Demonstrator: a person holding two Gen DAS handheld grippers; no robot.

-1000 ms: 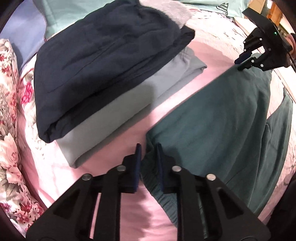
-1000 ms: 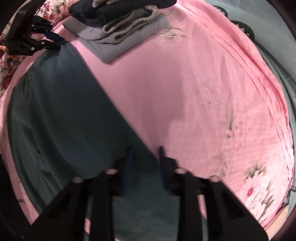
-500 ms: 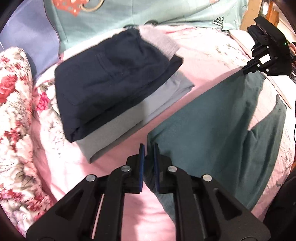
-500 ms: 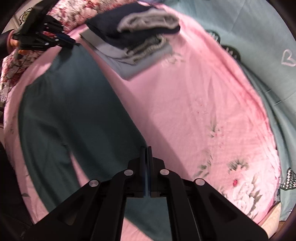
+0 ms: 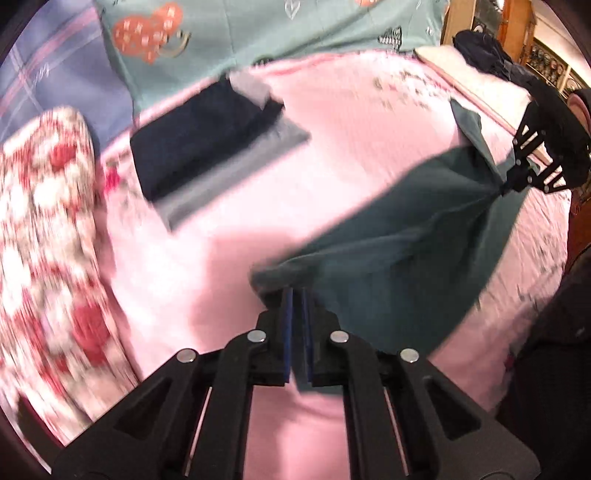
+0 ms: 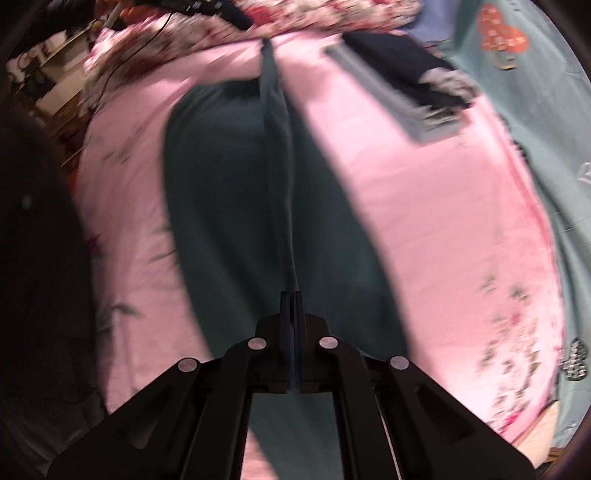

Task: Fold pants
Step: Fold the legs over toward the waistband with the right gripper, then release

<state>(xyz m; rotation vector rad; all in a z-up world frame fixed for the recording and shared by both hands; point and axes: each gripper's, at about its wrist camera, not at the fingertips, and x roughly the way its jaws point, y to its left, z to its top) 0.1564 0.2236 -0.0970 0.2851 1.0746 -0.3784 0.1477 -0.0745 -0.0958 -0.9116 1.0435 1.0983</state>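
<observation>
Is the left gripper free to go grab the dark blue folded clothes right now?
Probably not. The left gripper has its jaws shut on the green pants, so it's busy, though the dark blue folded clothes lie uncovered.

1. No lettering, brand, number or sign can be read in either view; both pictures are smeared by motion.
2. The teal cloth at the head of the bed carries only printed figures: an orange rounded motif, a small white heart outline and a dark striped shape. No words show on it.
3. In the right wrist view the same teal cloth shows the orange motif again, also wordless.
4. The pink bedsheet bears only small flower sprigs, no writing.
</observation>
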